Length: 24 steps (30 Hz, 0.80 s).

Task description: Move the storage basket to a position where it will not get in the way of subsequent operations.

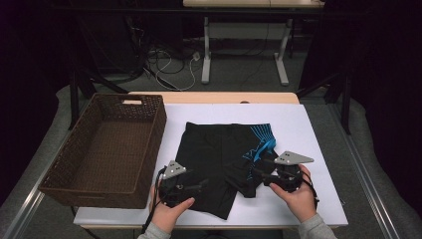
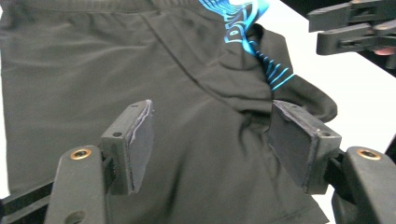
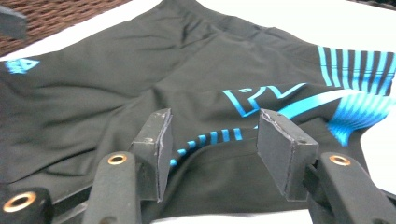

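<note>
Black shorts (image 3: pixel 140 79) bear a blue triangular logo (image 3: pixel 21 65), unreadable.

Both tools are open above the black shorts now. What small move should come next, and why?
Probably lower the left tool and the right tool onto the leg hems of the shorts and close. Both are open with cloth only beneath the pads, nothing gripped, and the shorts lie flat beside the basket.

Grey sleeves; black tools (image 1: pixel 201 185), grey triangular plates, brass screws.
</note>
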Available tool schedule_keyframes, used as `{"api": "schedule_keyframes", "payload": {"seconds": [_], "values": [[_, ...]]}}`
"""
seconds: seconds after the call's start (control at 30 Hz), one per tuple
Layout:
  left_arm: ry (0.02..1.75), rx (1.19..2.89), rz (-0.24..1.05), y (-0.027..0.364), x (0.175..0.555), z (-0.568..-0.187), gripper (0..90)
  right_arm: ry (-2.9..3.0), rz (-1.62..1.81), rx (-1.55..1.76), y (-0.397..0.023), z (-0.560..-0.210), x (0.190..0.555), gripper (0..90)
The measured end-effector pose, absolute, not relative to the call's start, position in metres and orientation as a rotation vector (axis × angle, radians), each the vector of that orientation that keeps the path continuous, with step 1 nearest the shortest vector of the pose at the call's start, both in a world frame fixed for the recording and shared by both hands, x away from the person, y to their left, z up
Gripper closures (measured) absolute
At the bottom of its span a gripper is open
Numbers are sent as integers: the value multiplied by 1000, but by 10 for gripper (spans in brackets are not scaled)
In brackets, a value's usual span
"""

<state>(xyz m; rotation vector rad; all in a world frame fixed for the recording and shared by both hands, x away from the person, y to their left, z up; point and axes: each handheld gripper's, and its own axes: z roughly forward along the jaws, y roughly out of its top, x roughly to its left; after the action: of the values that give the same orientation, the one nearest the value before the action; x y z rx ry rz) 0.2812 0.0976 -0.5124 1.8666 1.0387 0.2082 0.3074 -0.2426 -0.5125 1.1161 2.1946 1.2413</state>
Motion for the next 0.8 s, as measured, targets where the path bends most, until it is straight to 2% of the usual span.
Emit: {"api": "schedule_keyframes", "payload": {"seconds": [0.6,0.8], "values": [[980,1896,216,67,304,-502,276,2174,1094,1182,-270,-501,358,452],[948,1897,197,54,307,-501,277,2163,1052,1253,-278,-504,377,519]]}}
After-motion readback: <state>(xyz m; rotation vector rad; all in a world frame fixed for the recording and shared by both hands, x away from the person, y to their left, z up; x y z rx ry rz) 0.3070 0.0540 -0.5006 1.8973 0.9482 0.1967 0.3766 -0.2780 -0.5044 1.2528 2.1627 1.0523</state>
